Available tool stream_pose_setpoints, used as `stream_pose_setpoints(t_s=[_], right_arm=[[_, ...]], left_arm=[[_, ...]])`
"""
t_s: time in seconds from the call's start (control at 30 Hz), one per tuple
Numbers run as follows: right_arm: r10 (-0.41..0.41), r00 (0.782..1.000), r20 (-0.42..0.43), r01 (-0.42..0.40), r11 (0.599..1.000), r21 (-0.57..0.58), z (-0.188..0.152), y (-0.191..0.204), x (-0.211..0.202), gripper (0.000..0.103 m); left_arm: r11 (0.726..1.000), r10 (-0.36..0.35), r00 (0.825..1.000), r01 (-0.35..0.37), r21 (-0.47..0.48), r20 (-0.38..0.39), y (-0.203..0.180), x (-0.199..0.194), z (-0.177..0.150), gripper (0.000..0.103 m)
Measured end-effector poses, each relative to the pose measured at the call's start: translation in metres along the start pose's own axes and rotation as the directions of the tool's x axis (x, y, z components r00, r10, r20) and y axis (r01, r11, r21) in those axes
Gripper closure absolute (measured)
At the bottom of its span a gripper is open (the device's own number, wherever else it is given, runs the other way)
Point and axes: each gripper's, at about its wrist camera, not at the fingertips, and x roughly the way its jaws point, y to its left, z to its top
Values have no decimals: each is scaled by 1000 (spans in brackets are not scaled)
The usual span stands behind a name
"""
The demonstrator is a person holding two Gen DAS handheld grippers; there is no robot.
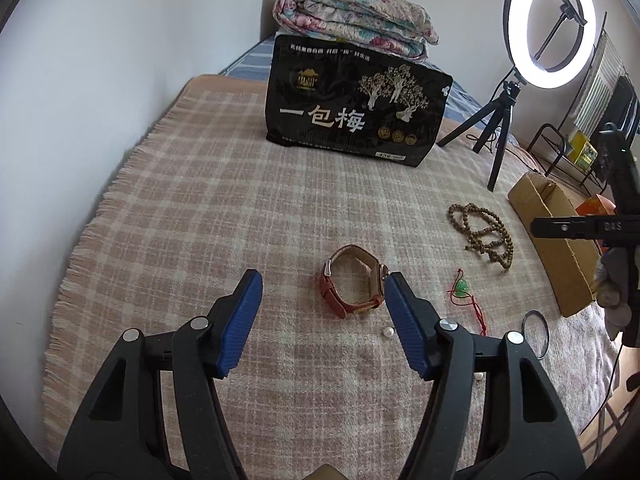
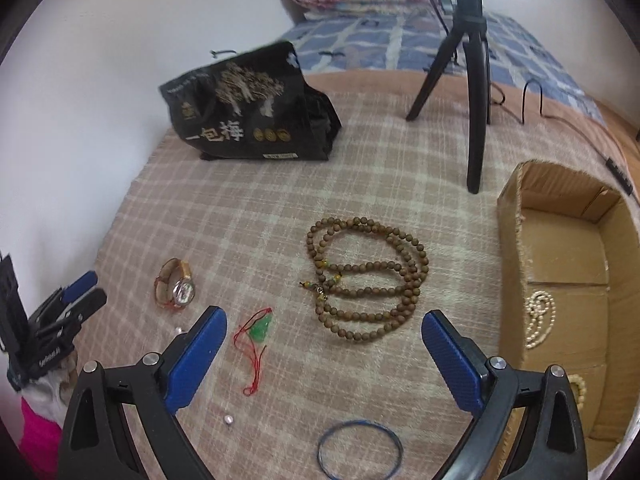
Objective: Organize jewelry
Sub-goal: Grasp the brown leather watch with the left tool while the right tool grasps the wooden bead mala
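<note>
My left gripper [image 1: 322, 282] is open and empty, just short of a brown leather watch [image 1: 352, 282] on the plaid blanket; the watch also shows in the right wrist view [image 2: 176, 284]. My right gripper [image 2: 324, 322] is open and empty, over the near edge of a coiled wooden bead string [image 2: 368, 276], also visible in the left wrist view [image 1: 482, 232]. A green pendant on red cord [image 2: 260, 330] lies left of the beads. A thin bangle [image 2: 360, 450] and a small pearl [image 2: 229, 419] lie nearer. A cardboard box [image 2: 516, 200] at right holds a pearl necklace [image 2: 540, 318].
A black snack bag [image 1: 356, 100] stands at the back of the blanket [image 1: 200, 200]. A ring light on a black tripod [image 1: 500, 120] stands at back right. A folded quilt [image 1: 352, 16] lies behind the bag. A white wall runs along the left.
</note>
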Motion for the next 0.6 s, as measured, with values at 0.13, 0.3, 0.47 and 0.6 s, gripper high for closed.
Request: stream_pose_setpoints(t_s=[0.13,0.3,0.47,0.6], right_arm=[[-1,999,-50,4,998,70,9,-10,25,3],[-24,997,-79,33,993,113,13,-19,47,3],[-25,995,-94,37,991,130,15,-25,61,3],[-34,993,-115,51,987,149,18,-30,73,3]], left_arm=[[1000,-12,1000,12,-7,-16,3,11,-1,39],[999,-34,999,33,-36,-33,8,22,0,40],[997,-55,997,52,-51,-53,9,35,1,44],[997,-60,996,56,-61,-69,10,44,1,45]])
